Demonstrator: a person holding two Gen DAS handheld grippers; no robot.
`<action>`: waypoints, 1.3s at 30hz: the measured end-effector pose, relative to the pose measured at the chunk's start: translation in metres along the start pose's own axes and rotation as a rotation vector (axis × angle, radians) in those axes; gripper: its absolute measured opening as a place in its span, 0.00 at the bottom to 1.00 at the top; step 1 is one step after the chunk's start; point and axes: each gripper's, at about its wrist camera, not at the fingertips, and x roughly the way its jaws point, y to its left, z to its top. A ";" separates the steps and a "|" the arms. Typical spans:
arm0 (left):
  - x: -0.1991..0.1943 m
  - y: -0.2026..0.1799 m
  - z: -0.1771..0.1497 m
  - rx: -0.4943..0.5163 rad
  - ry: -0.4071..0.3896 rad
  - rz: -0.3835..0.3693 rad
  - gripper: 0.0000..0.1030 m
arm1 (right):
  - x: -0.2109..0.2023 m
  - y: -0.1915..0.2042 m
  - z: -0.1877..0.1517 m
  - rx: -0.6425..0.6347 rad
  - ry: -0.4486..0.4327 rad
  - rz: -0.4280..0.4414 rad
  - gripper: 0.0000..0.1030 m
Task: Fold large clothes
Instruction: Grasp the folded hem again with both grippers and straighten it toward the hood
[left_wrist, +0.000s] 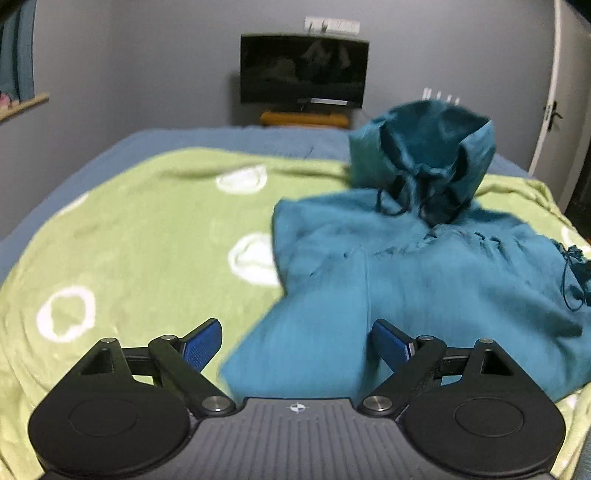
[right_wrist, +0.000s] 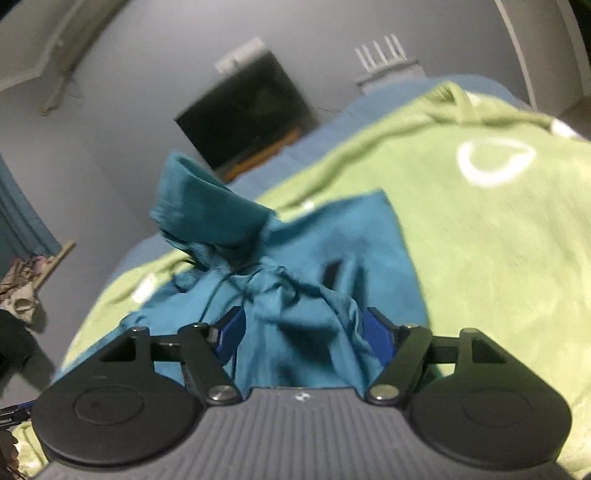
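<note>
A large teal garment (left_wrist: 424, 280) lies spread on the green blanket (left_wrist: 140, 229) of a bed, with one part bunched up and standing at its far end (left_wrist: 424, 155). Dark drawstrings hang from that bunch. My left gripper (left_wrist: 295, 343) is open and empty, just above the garment's near edge. In the right wrist view the same garment (right_wrist: 314, 258) is crumpled, and its folds lie between the open blue pads (right_wrist: 231, 332) of my right gripper (right_wrist: 304, 332). The pads do not press the cloth together.
The green blanket with white rings (right_wrist: 498, 221) covers a blue bed sheet (left_wrist: 221, 136). A dark TV (left_wrist: 303, 70) stands on a wooden stand against the grey wall beyond the bed. A white door (left_wrist: 554, 110) is at the right.
</note>
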 end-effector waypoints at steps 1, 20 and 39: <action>0.007 0.003 0.000 -0.021 0.014 -0.011 0.88 | 0.005 -0.007 -0.002 0.011 0.004 -0.007 0.72; 0.132 -0.026 0.065 0.041 0.206 -0.022 0.74 | 0.029 -0.002 -0.011 -0.118 -0.009 0.004 0.73; 0.093 -0.041 0.035 0.193 0.141 -0.070 0.04 | 0.024 0.014 0.000 -0.256 -0.055 0.003 0.09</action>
